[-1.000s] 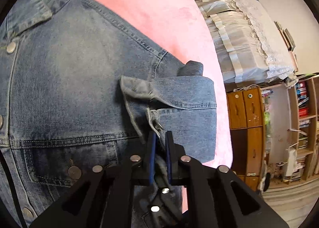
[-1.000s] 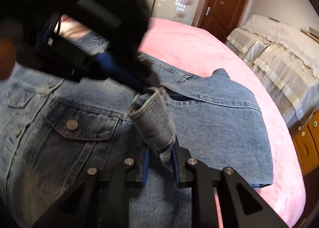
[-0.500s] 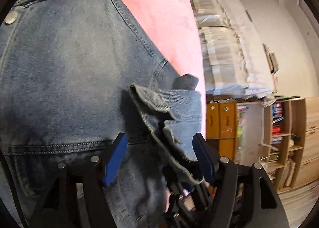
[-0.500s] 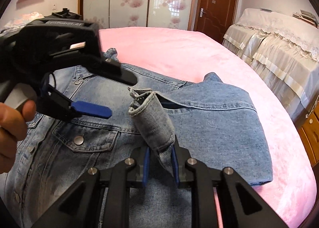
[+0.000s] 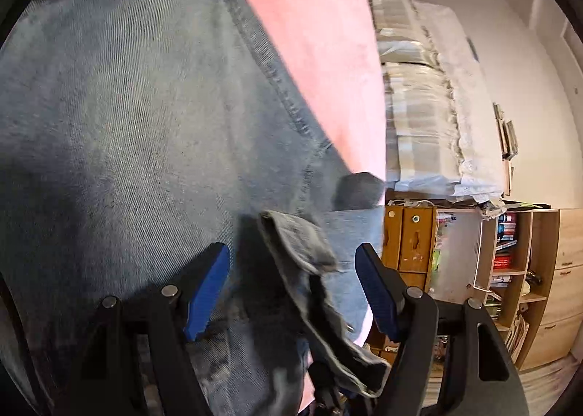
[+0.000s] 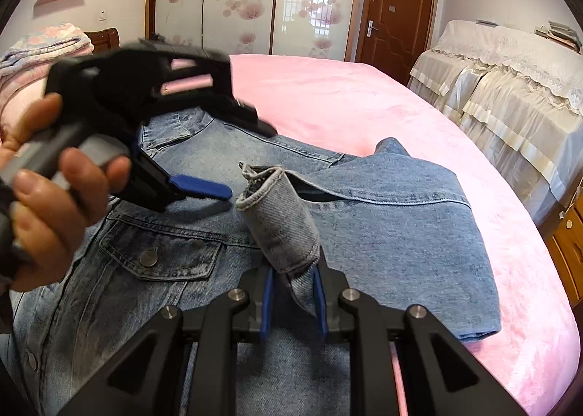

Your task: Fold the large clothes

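Observation:
A blue denim jacket (image 6: 382, 226) (image 5: 127, 124) lies spread on a pink bed (image 6: 346, 99), one sleeve folded across its front. My right gripper (image 6: 293, 277) is shut on the sleeve cuff (image 6: 280, 226), which stands up rolled from its jaws. My left gripper (image 6: 247, 163), held by a person's hand (image 6: 54, 179), hovers just left of the cuff with its jaws opening. In the left wrist view the cuff (image 5: 298, 263) shows in the gap of the left gripper (image 5: 291, 257), and neither blue pad touches it.
Furniture under a lace-edged cloth (image 6: 510, 88) runs along the bed's right side. A brown door (image 6: 397, 15) is behind the bed. A wooden cabinet (image 5: 411, 241) and a bookshelf (image 5: 510, 263) stand past the bed's edge. Folded bedding (image 6: 43, 44) lies at far left.
My left gripper let go of the cuff, opened wide and drew back to the left and lower. The right gripper kept its hold on the cuff and stayed put.

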### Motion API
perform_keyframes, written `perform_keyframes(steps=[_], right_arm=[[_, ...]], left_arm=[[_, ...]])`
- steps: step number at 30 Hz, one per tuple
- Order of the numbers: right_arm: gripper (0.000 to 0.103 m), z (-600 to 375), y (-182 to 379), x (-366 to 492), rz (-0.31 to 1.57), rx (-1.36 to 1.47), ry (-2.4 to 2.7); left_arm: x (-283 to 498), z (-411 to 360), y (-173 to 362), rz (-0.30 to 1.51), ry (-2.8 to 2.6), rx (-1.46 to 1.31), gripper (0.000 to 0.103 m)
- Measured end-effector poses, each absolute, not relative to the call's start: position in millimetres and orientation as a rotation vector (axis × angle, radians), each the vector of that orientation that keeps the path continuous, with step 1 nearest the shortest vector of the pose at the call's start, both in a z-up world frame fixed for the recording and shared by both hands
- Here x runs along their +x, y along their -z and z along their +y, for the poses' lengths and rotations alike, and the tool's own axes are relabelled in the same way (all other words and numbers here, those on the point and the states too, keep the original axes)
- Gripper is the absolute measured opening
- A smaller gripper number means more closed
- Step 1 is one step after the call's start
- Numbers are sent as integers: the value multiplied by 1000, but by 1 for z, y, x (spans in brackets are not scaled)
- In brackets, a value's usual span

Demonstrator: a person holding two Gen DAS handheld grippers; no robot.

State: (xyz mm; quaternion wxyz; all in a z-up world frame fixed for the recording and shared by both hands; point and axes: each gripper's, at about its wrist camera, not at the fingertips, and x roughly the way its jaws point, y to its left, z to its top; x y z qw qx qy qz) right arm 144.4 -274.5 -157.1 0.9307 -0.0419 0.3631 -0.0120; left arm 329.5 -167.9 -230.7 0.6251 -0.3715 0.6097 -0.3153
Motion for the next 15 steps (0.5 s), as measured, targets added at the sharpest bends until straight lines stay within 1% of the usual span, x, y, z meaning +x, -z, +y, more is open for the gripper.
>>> perform_keyframes(steps=[8,10,11,12,13,15], right_arm=[[18,-270,155,139,708,-110,29],[18,-268,153,137,693,-121,34],[18,-266,152,136,687,-128,38],[18,-266,152,138,685,-135,41],[18,-264,152,139,686,-147,44],[18,-259,155,141,697,-173,54]], left_arm=[[347,-189,246,1429,792,-909,69],[350,-194,247,1436,813,-915,66],[351,-198,247,1437,823,-915,54],[351,-201,248,1443,832,-921,28],[352,-205,250,1462,837,-930,22],[352,-211,253,1481,817,-921,19]])
